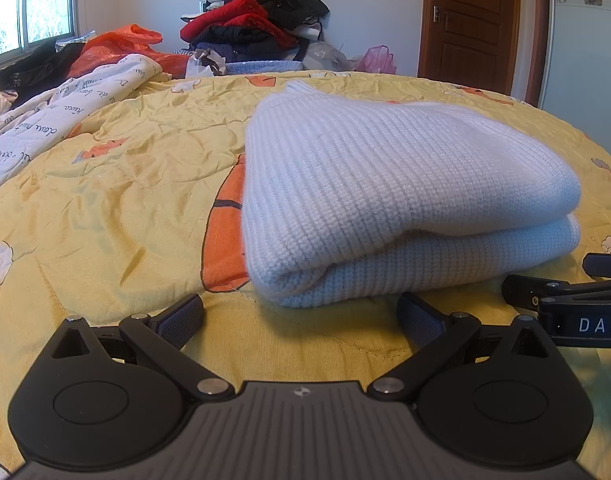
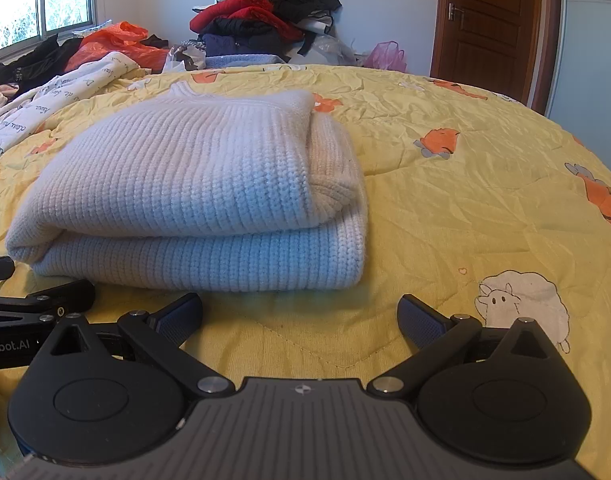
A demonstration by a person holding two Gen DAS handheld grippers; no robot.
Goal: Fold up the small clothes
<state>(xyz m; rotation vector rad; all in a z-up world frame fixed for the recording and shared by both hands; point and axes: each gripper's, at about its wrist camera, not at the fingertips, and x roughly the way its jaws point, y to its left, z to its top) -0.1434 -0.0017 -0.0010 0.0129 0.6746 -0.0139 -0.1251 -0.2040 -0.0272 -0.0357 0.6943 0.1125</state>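
Sweater [image 1: 385, 184], white knit, lies folded on the yellow bedspread [image 1: 125, 184]. Left gripper [image 1: 301, 316] and right gripper [image 2: 301, 316] rest just before it, jaws spread, empty. Folding looks finished; next likely calls for lifting it aside.

We look from two low cameras, each just above the yellow quilt [image 1: 117, 208], facing the far wall and the brown door [image 1: 471, 20]. The left wrist view sits left of the folded white sweater [image 1: 385, 200] and very near it; the right wrist view sits to its right. Both share the sweater, the clothes pile [image 2: 265, 16] and the window [image 2: 41, 4].
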